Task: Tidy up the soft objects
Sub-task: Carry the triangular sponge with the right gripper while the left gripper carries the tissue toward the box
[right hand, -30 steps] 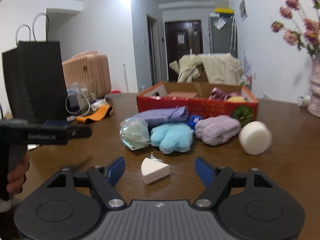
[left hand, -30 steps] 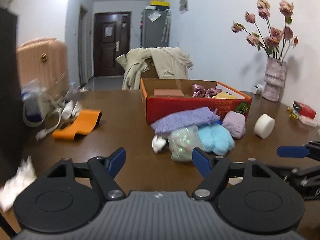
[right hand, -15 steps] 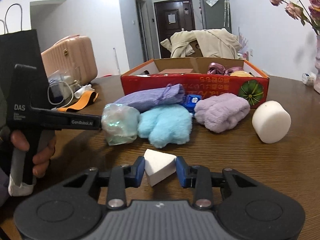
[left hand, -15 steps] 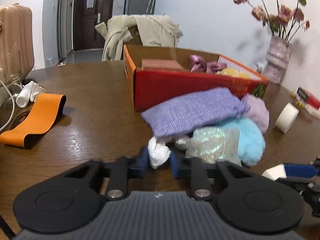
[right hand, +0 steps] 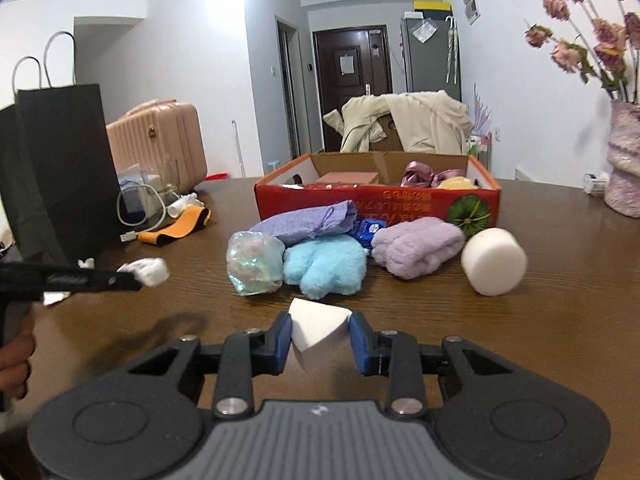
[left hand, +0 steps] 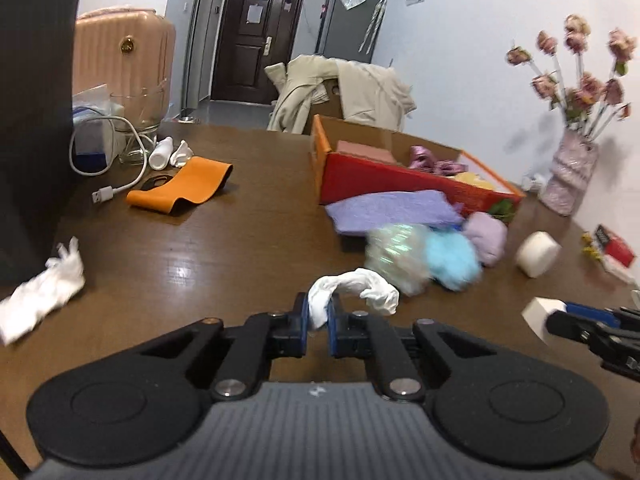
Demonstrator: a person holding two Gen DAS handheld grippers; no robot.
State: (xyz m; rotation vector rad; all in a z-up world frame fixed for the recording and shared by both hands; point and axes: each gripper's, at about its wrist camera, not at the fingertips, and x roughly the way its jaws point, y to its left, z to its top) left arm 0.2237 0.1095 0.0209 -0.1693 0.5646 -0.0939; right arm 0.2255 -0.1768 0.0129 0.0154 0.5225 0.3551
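Both my grips are loaded: left gripper [left hand: 318, 317] fingers clenched on a crumpled white cloth [left hand: 352, 290], right gripper [right hand: 320, 338] fingers clamping a white sponge wedge [right hand: 318, 330], lifted above the counter [right hand: 560, 320] near my edge.

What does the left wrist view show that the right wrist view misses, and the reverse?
Only the left wrist view: the left gripper from behind, pinching one end of the white cloth, plus a crumpled white tissue at the table's left edge and a small red box far right.

Only the right wrist view: the black paper bag with its handles, and the blue packet behind the plush items.

Both: the red cardboard box, purple pouch, light blue plush mitt, white round sponge, and the wedge sponge clamped in the right gripper.
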